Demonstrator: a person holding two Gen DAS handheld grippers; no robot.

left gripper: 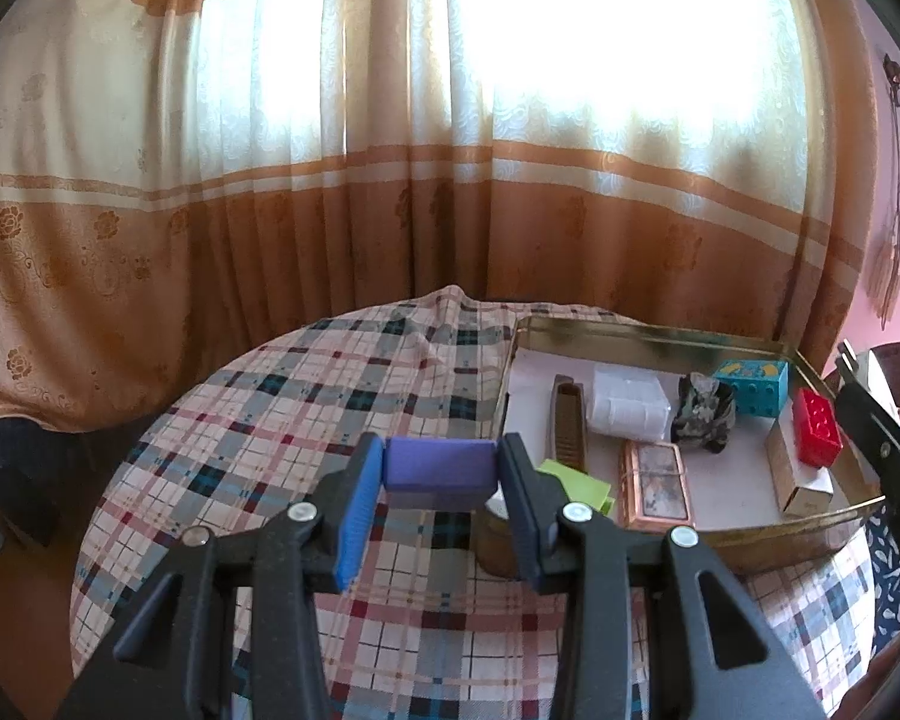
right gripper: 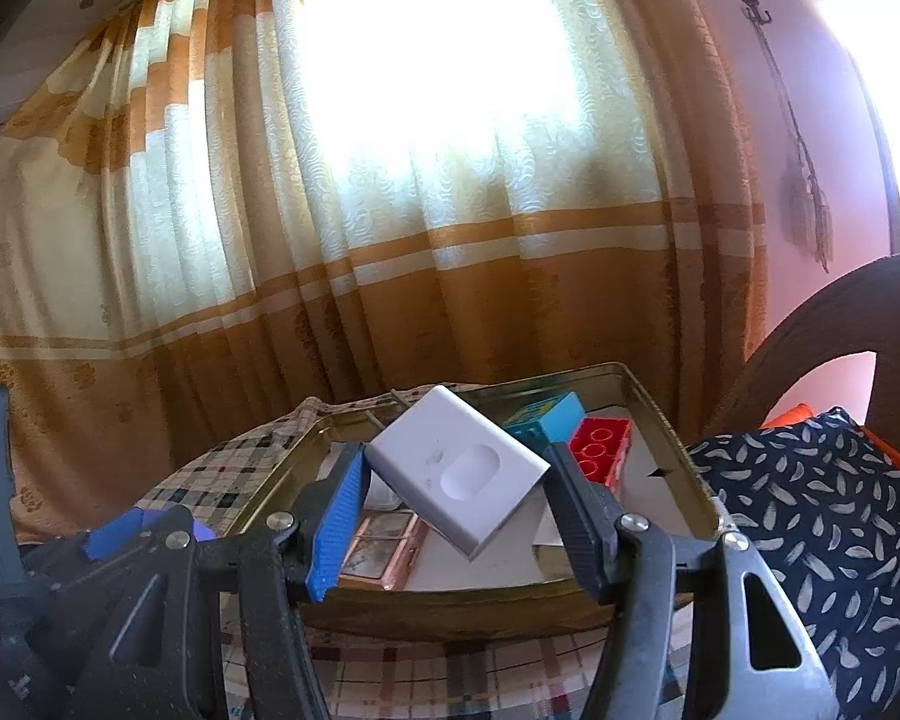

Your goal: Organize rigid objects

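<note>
Left gripper [left gripper: 441, 468]: closed on a purple block [left gripper: 440, 468], one pad pressing each end; the block hangs level, clear of the bench [left gripper: 270, 420].
Purple block: above the plaid cloth, just left of the tray [left gripper: 660, 339].
Bench: covered by a checked cloth in pink, grey and blue; a curtain [left gripper: 270, 210] hangs behind it.
Jar [left gripper: 495, 540]: amber, on the cloth below the left gripper's right finger, partly hidden.
Green piece [left gripper: 576, 480]: flat, at the tray's near left corner, behind that finger.
Tray: gold metal, shallow, on the right part of the bench, with a pale lining.
Tray contents, left to right: a brown slotted strip [left gripper: 567, 426]; a white wrapped pack [left gripper: 627, 408]; a copper-framed case [left gripper: 657, 486] near the front; a dark patterned lump [left gripper: 702, 417]; a teal brick [left gripper: 753, 387] by the far wall; a tan box [left gripper: 801, 474] with a red brick [left gripper: 816, 429] on it.
Right gripper [right gripper: 456, 468]: partly closed on a white box [right gripper: 459, 468], held tilted by opposite corners, above the tray's near side.
White box: oval cut-out on its face, raised clear of the tray floor.
Cushion [right gripper: 810, 516]: dark with pale leaf print, right of the tray.
</note>
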